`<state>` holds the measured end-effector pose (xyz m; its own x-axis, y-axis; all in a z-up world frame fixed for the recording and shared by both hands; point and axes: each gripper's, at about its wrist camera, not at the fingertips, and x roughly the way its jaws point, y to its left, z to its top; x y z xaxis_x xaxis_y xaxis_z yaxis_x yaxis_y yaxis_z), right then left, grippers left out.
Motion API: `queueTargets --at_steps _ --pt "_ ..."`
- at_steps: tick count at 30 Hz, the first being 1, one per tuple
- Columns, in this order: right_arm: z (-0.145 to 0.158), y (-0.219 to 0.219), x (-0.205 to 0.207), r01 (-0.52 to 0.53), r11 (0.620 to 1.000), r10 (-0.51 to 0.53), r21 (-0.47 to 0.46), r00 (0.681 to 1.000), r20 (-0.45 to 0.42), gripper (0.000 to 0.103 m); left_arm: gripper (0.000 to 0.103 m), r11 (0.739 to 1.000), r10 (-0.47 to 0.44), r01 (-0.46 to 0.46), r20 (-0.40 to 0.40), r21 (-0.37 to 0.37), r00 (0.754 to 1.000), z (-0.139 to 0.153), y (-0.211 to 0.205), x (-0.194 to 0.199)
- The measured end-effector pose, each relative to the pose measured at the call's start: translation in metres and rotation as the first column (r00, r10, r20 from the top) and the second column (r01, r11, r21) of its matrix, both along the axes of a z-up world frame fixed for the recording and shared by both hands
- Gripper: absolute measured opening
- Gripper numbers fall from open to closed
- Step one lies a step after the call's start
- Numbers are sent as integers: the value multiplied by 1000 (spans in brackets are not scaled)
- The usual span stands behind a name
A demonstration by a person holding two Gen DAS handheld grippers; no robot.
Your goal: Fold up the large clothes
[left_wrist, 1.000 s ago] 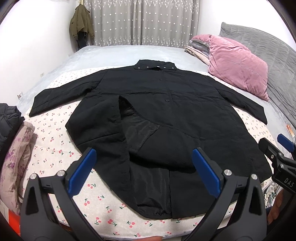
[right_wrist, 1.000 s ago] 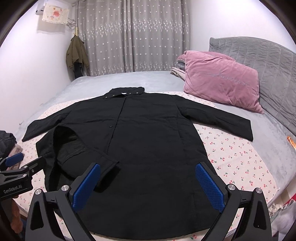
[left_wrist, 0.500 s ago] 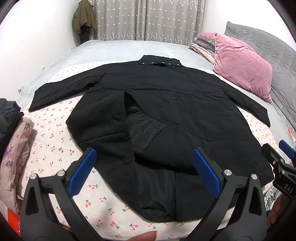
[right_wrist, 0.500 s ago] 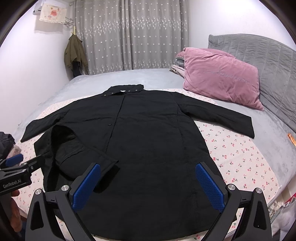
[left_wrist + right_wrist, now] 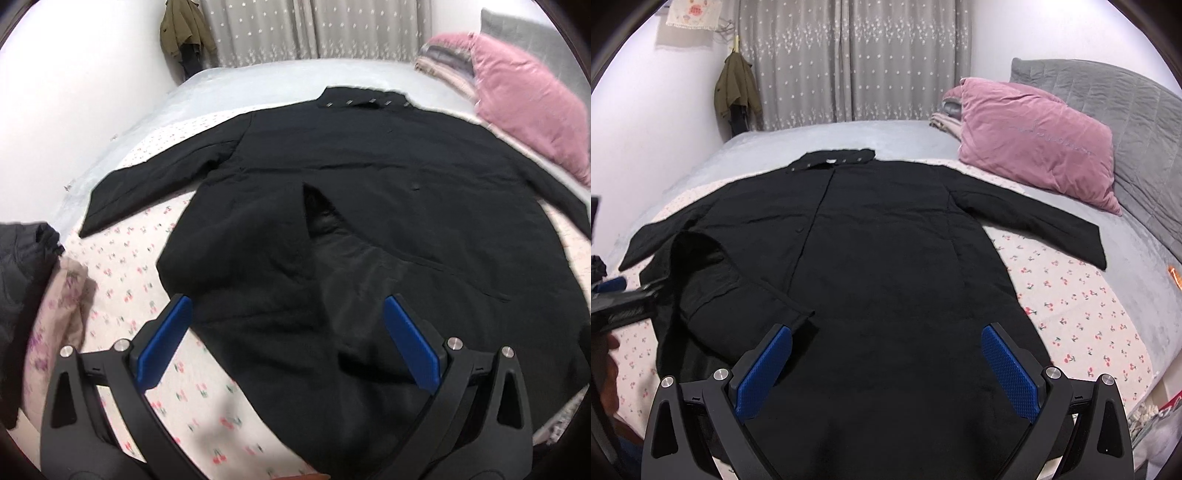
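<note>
A long black coat point(image 5: 388, 192) lies spread front up on the bed, collar far, sleeves out to both sides; it also shows in the right wrist view point(image 5: 886, 251). Its lower left front panel is turned back, showing shiny lining point(image 5: 354, 273). My left gripper point(image 5: 288, 339) is open and empty, hovering over the coat's lower left part. My right gripper point(image 5: 886, 365) is open and empty above the hem's middle. The left gripper also shows at the left edge of the right wrist view point(image 5: 613, 299).
A cherry-print sheet point(image 5: 1071, 280) covers the near bed, over a grey bedspread point(image 5: 849, 136). A pink pillow point(image 5: 1034, 147) and folded linens sit at the far right. A dark jacket point(image 5: 22, 266) and floral cloth point(image 5: 62, 310) lie at the left. An olive jacket point(image 5: 737, 88) hangs by the curtain.
My left gripper has moved forward and lower over the coat's lower left, with motion blur. My right gripper has moved slightly forward over the hem. Both stay open.
</note>
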<state>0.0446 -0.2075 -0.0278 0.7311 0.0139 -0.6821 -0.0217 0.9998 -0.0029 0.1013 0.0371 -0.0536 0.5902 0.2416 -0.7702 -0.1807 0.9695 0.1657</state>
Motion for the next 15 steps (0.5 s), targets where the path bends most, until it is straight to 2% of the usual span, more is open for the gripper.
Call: queueTargets --at_steps 3,4,8,12,15 --pt "-12 3 8 -14 1000 14 5 999 -48 103 103 992 27 -23 -34 124 999 -12 2 14" --pt "-16 3 12 -21 1000 21 11 998 -64 103 103 989 43 -36 -44 143 998 -16 6 15" --pt "-27 4 20 -34 999 36 20 994 -103 103 103 991 71 -57 -107 124 992 -31 31 6" --pt "-35 5 26 -49 999 49 2 992 -118 103 103 984 139 -126 -97 128 985 -37 67 -26" --pt "-39 3 28 -71 997 73 20 987 -141 103 103 981 183 -176 -96 78 978 -35 95 -51"
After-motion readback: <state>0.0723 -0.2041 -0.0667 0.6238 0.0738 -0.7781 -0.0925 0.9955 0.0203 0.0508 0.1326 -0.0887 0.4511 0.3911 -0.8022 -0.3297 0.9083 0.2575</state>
